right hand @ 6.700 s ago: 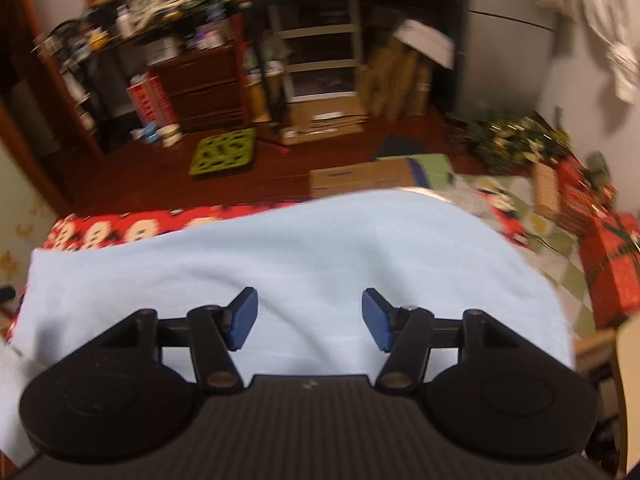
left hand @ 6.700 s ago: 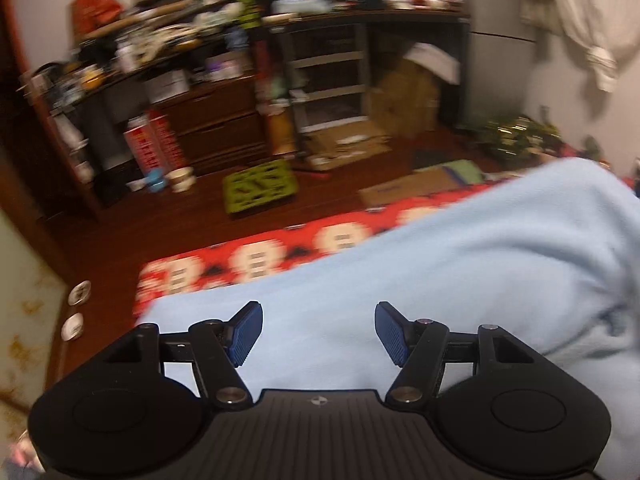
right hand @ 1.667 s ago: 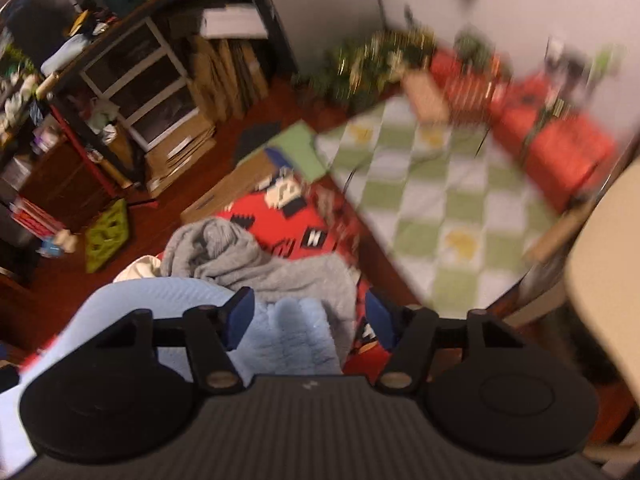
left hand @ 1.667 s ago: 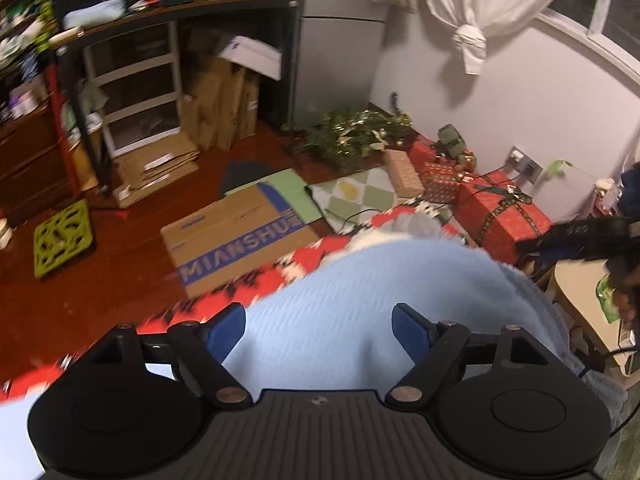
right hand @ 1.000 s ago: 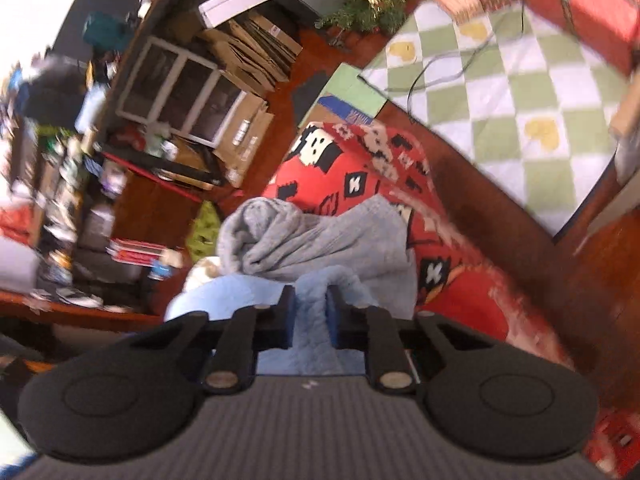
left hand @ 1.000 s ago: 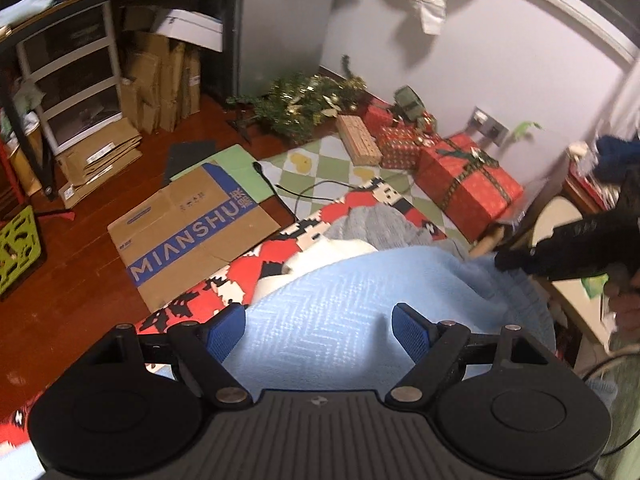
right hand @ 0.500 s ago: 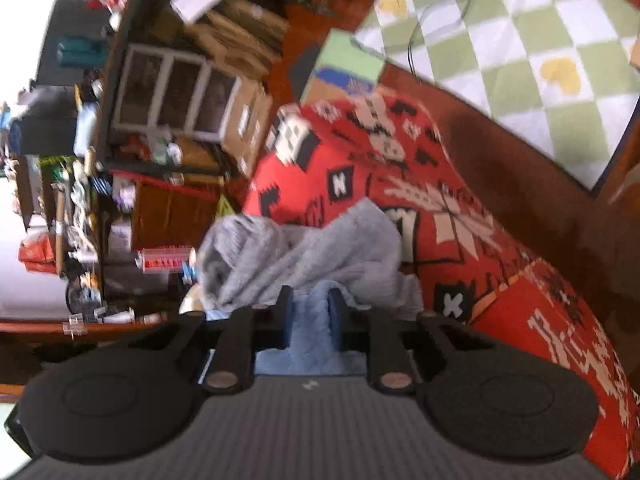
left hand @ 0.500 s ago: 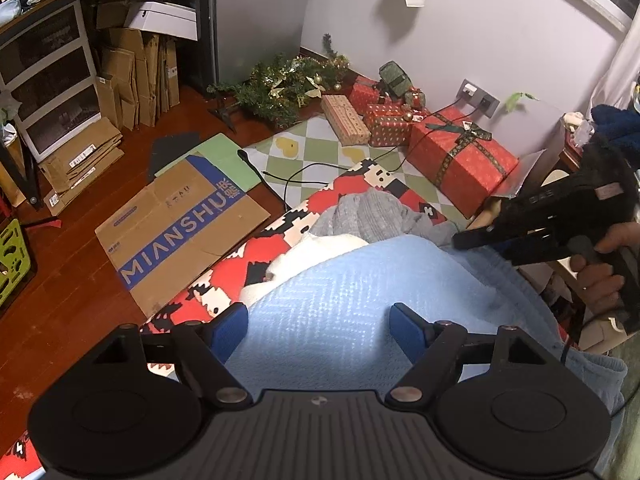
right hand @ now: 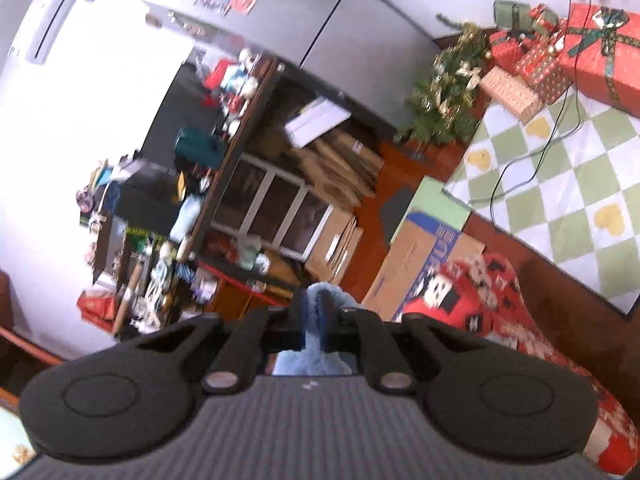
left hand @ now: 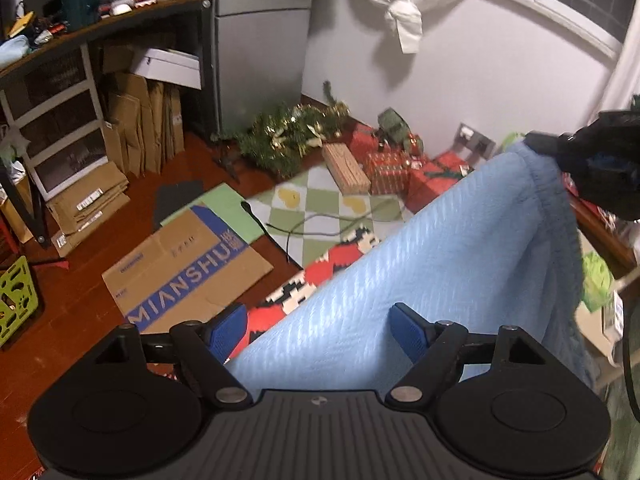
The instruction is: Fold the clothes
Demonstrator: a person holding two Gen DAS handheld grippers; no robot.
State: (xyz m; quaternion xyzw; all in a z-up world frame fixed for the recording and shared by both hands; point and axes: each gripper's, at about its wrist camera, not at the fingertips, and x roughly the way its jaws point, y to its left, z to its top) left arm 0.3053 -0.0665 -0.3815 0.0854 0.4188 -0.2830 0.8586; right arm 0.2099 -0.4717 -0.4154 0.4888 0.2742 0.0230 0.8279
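The right gripper (right hand: 316, 322) is pinching a bunched edge of the light-blue knit garment (left hand: 420, 280), w/ its jaws having just been closing tighter on the cloth between them. In the left wrist view that same gripper (left hand: 560, 148) is sitting high at the frame's right, and the garment's hemmed edge is hanging from it, so the cloth is sloping down in a taut sheet toward the lower left. Holding it by one edge is prob. meant to let gravity pull the fabric flat and shake out bunching before a fold.

The left gripper (left hand: 320, 326) is standing spread wide, blue pads (left hand: 228, 326) apart w/ nothing pressed between them. The blue cloth is passing under and between the fingers, but whether it's touching them I can't tell. It's hovering low near the garment's bottom part, seemingly waiting to catch a second edge or corner so the piece can be stretched between two points.

Under the garment the red patterned blanket (left hand: 340, 256) is serving as the folding surface; only a strip is showing beside the cloth. Beyond it, on the wood floor, a flattened MIANSHU cardboard box (left hand: 188, 276) and a green-checked mat (left hand: 320, 208) are lying well apart from the work. Wrapped red gift boxes (right hand: 592, 52) are sitting by the far wall.

Judging by this, the fold itself isn't yet begun; the next move likely needs the left jaws to close on a free edge w/o dragging the blanket up.
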